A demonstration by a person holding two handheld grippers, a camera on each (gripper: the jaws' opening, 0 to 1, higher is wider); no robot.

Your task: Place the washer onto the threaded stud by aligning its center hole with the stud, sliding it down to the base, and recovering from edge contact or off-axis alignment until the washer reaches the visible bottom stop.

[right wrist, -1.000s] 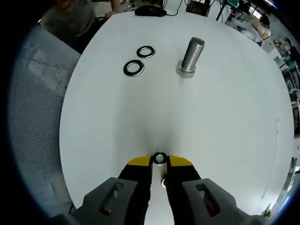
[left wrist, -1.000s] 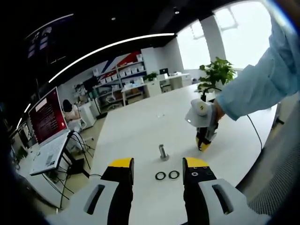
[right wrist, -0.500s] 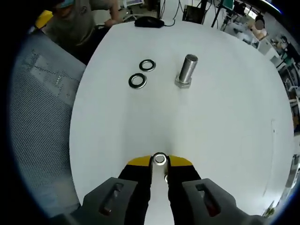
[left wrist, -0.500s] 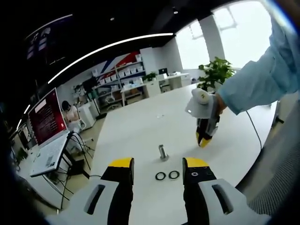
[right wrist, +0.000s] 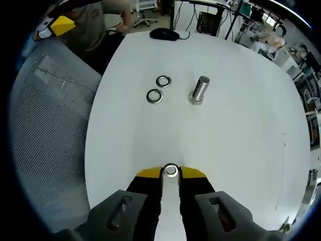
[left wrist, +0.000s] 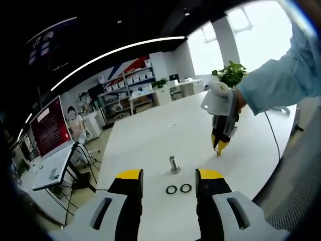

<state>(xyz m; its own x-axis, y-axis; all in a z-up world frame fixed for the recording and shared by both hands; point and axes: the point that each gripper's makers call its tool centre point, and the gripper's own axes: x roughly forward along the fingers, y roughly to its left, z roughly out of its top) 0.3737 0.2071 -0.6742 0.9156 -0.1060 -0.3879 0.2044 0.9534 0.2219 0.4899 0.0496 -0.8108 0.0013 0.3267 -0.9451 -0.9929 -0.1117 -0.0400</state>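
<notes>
A short threaded steel stud (right wrist: 200,90) (left wrist: 173,163) stands upright on the white table (right wrist: 241,130). Two loose washers (right wrist: 159,89) (left wrist: 179,189) lie flat just beside it. My right gripper (right wrist: 171,171) is shut on a small washer (right wrist: 171,170), held edge-up between its yellow tips, high above the table and well short of the stud. In the left gripper view the right gripper (left wrist: 219,148) hangs in the air right of the stud, held by a sleeved arm. My left gripper (left wrist: 168,175) stands open, with nothing between its fingers, near the table's edge.
A black mouse (right wrist: 164,33) lies at the table's far edge, with a person seated behind it. A grey mesh chair (right wrist: 45,130) stands on the left. A potted plant (left wrist: 231,74) and a laptop (left wrist: 50,150) appear in the left gripper view.
My right gripper has risen away from the table with the washer in it, so the stud and loose washers look smaller. The left gripper has stayed put.
</notes>
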